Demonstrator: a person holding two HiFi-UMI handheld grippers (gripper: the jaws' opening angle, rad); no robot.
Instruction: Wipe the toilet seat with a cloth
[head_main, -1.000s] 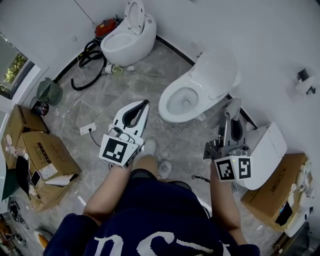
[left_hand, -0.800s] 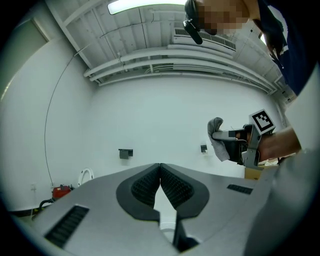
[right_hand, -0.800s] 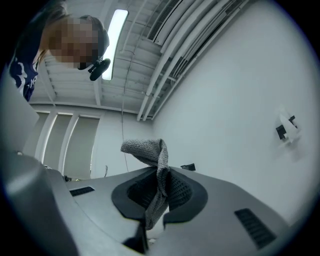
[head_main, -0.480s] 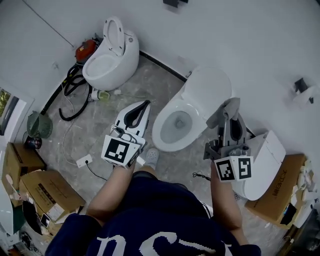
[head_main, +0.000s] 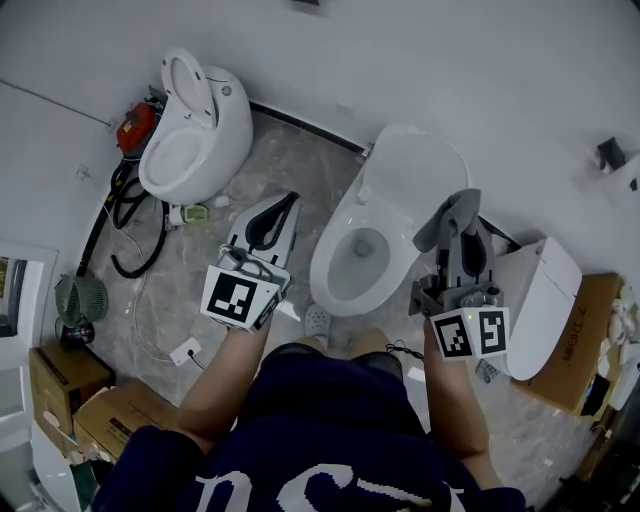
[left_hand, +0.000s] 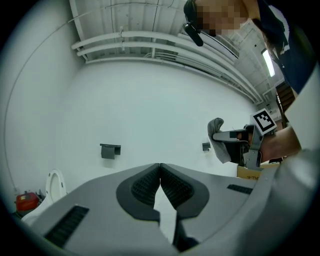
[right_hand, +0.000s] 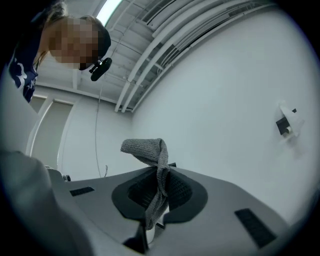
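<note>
- The cloth, grey and knitted, is pinched between the pads of the right gripper, whose jaws are clenched on it
- In the right gripper view its long axis runs from the lower centre of the frame up between the pads; above the jaw tips the free end folds over and points to the left
- In the head view the cloth sits right of centre, draped from the jaw tips down toward the lower left, at the right edge of the raised lid
- The toilet seat lies in the centre of the head view, to the left of the cloth and apart from it
- The left gripper is left of the seat, jaws pressed together with nothing between them; the left gripper view shows the pads meeting at the tips
- Only the head view shows the seat, a second toilet at upper left and a third toilet at right
- Only the left gripper view shows the cloth from the side, held in the air at the right of the frame against the white wall, plus a dark holder on that wall
</note>
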